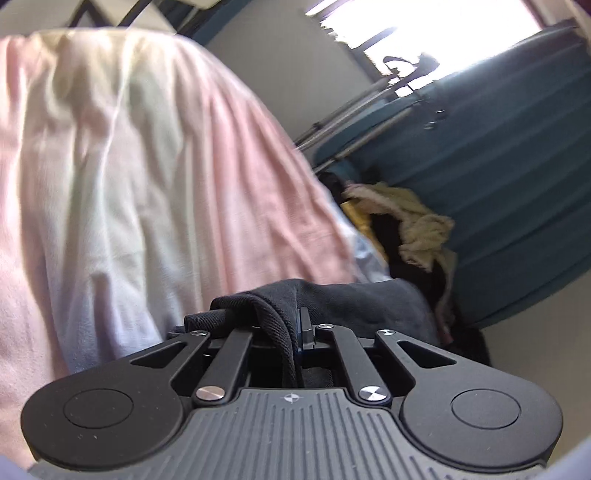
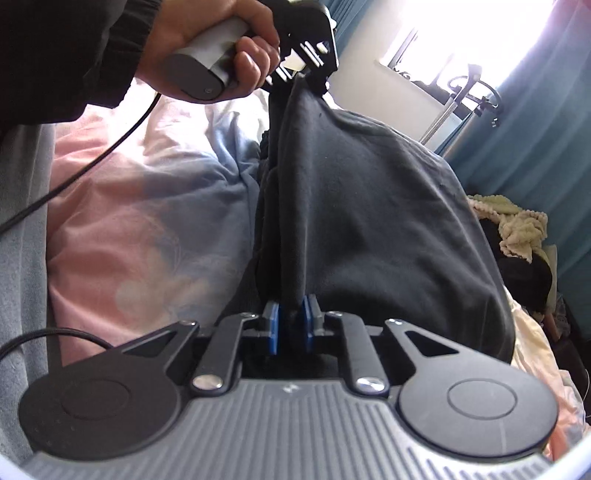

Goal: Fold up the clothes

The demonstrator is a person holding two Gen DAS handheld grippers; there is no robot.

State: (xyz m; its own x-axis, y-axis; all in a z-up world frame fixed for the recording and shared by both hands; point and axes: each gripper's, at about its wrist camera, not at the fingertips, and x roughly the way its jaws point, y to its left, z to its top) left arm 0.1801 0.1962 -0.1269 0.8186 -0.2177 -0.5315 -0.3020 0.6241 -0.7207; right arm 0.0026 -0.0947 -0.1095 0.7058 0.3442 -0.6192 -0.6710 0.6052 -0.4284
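Between the two grippers: dark garment [image 2: 369,221], stretched from one clamp to the other above the bed, lower part draped down toward the bedding
Garment edge: thick hem or cuff with a visible seam, bunched at the near end in the left wrist view
Left gripper [image 1: 295,325]: pressed together on a fold of the dark garment, cloth spilling over the linkage; in the right wrist view seen from outside at the top, held by a hand [image 2: 221,48] in a dark sleeve [image 2: 74,48]
Right gripper [image 2: 291,325]: pinching a thick fold of the same cloth between blue pads [image 2: 274,325], narrow gap filled with fabric
Underneath: pink, white and pale blue bedding [image 2: 147,192], rumpled
Further out: yellowish fluffy cloth [image 2: 517,225] on a dark heap, teal curtain [image 1: 517,166], metal rack [image 1: 354,107] by a bright window [image 2: 472,33]
Cable: black lead [image 2: 92,162] hanging slack from the left gripper's handle across the bedding
Risk, slip: heavy bunched fold likely to creep out of the right pads if pulled taut
Risk, skew: uneven layers in the two grips, so a crooked fold line probable
Risk, snag: slack lead liable to catch under the cloth when lowered
Hidden: left fingertips buried in fabric; garment type, sleeves and far edge not readable
Cut off: bed edges; window blown out; bedding blurred in the left view
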